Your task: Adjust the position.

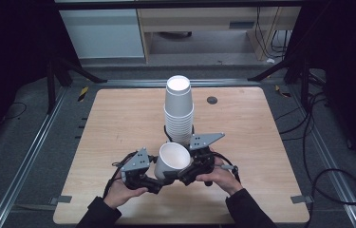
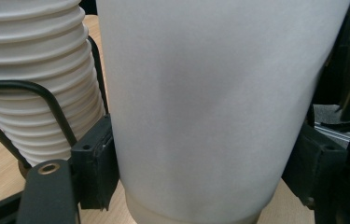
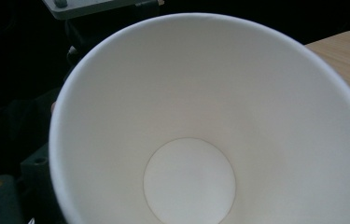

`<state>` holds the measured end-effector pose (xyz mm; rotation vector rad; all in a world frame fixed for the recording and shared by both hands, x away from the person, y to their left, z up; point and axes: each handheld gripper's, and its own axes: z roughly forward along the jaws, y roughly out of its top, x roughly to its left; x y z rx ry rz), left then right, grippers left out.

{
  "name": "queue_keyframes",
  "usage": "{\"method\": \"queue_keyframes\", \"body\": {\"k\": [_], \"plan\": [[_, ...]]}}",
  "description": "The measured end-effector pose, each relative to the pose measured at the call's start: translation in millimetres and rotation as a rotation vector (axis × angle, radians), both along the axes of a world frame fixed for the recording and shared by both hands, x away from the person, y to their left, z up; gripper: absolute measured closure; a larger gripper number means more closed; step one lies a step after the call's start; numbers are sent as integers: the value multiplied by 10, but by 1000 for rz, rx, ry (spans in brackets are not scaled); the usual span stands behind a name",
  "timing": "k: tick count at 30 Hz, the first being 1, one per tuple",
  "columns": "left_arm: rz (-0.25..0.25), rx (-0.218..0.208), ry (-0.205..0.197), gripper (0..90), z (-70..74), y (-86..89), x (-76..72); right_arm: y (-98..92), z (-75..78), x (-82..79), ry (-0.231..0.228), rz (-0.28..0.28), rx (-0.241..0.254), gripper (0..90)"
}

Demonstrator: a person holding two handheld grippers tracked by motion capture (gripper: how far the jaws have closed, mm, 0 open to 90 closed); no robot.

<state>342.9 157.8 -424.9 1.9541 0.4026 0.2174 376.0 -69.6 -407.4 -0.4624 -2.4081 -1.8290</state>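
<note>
We hold the loose cup [image 1: 173,159] between both grippers, left gripper [image 1: 159,183] clamping its wall, right gripper [image 1: 187,172] grip unclear; squeeze harder and it crumples, or swing to 12 o'clock and we topple the cup stack [image 1: 179,111].

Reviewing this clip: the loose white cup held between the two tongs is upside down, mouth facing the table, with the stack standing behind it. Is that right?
Not quite. The loose cup has its mouth facing up, tilted toward the person; the high view shows its open rim and the right gripper view looks into it. The stack does stand behind it.
</note>
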Motion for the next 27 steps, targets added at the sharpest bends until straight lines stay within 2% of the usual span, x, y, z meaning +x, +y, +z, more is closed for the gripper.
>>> {"method": "queue_keyframes", "body": {"k": [6,18,22,27], "plan": [[3,2,-6,226,-2,-2,0,9,-13,2,-7,-8,3,125],[-3,-14,-24,218,-8,4,-9,-12,-12,-2,-8,-3,17,145],[-8,-12,-11,215,-9,0,-15,-31,4,-6,-10,-3,22,146],[-2,-4,9,187,-35,9,3,-129,57,14,-21,-33,49,147]]}}
